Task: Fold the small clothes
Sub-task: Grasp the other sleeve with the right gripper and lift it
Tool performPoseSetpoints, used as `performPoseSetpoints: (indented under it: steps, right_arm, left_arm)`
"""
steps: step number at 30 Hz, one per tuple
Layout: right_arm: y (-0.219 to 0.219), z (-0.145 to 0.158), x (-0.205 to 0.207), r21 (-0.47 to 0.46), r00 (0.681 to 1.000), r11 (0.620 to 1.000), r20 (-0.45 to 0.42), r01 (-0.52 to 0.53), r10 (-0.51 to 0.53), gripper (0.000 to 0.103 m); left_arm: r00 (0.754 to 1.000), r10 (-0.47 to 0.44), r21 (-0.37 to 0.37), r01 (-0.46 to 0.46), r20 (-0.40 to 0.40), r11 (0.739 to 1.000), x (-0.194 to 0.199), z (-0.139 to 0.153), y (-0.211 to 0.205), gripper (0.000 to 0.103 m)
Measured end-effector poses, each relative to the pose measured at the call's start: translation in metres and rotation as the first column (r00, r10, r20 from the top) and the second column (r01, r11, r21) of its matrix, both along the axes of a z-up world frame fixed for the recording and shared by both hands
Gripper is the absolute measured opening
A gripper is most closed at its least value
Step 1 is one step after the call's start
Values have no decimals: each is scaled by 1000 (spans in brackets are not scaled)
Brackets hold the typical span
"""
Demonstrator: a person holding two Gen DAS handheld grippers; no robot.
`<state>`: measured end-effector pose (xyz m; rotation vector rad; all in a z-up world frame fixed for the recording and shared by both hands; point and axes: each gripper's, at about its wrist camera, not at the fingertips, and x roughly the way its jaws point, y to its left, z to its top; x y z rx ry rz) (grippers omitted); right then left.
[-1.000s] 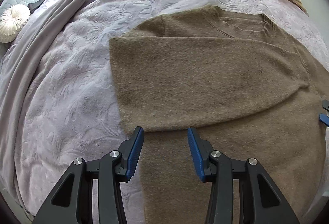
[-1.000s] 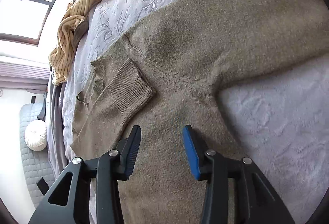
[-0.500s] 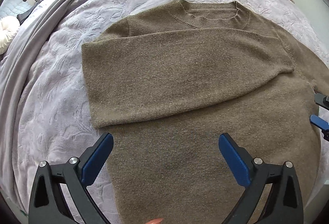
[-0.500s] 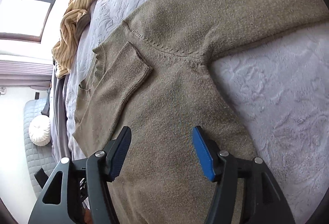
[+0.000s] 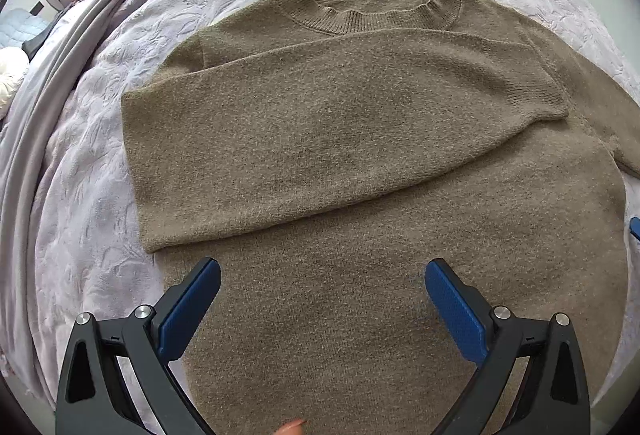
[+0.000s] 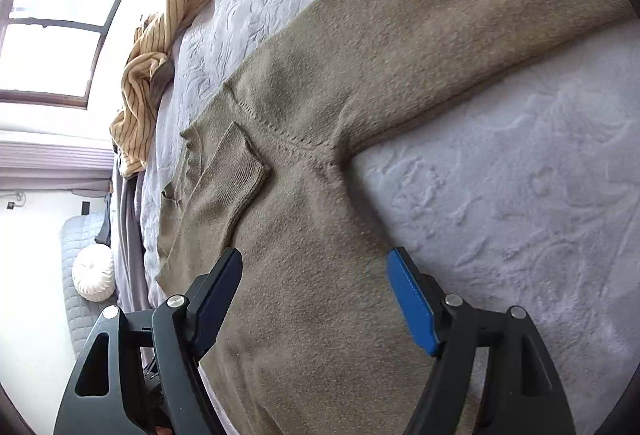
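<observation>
While both grippers hang over it with fingers spread wide and gripping nothing, an olive knit sweater (image 5: 360, 139) lies flat on the lavender bedspread (image 5: 88, 163).
Its left sleeve (image 5: 304, 139) is folded across the chest; the right sleeve (image 6: 460, 35) stretches out. Left gripper (image 5: 322, 299) is over the lower body, right gripper (image 6: 314, 293) near the armpit. A striped yellow garment (image 6: 160, 47) lies far beyond.

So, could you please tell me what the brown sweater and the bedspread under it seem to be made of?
The sweater looks like a soft wool-type knit, matte and slightly fuzzy, with ribbing showing at the collar and cuff; the exact fibre is unclear. The bedspread looks like a plush pale lilac fabric with a raised leafy pattern, probably a synthetic fleece or velvet.
</observation>
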<state>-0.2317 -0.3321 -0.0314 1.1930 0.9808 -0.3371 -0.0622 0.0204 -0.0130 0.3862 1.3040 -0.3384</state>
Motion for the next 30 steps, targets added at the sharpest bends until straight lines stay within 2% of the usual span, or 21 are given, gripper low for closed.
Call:
performPoseSetpoints:
  steps: [4,9,15,19,26,30]
  right_arm:
    - [-33,3,-28,-4,994,995,13,104,-104,78]
    - [-80,12,-66,-59,971,970,24,237,-236,78]
    - [-130,14,-114,-26,894,895,79,445,-441,78]
    - [-148,9,-128,7,859,863,95,505,-504,78]
    - [-180,-2,-140,35,823,832,127,554,-554,78]
    - [-193,-7,-141,89,789,806,169,585,-591,78]
  left_arm:
    - [999,-13,-11,12,-36,1000,1,-4,-12,102]
    - [998,-42,-60,39,-50,997,-4,1,-33,102]
    - [996,-73,-85,69,-55,994,-11,4,-70,102]
    - [994,-92,-96,86,-60,992,-20,8,-94,102]
    - [990,-122,-104,114,-69,988,-36,10,-134,102]
    - [989,-124,-108,115,-78,987,-37,9,-148,102]
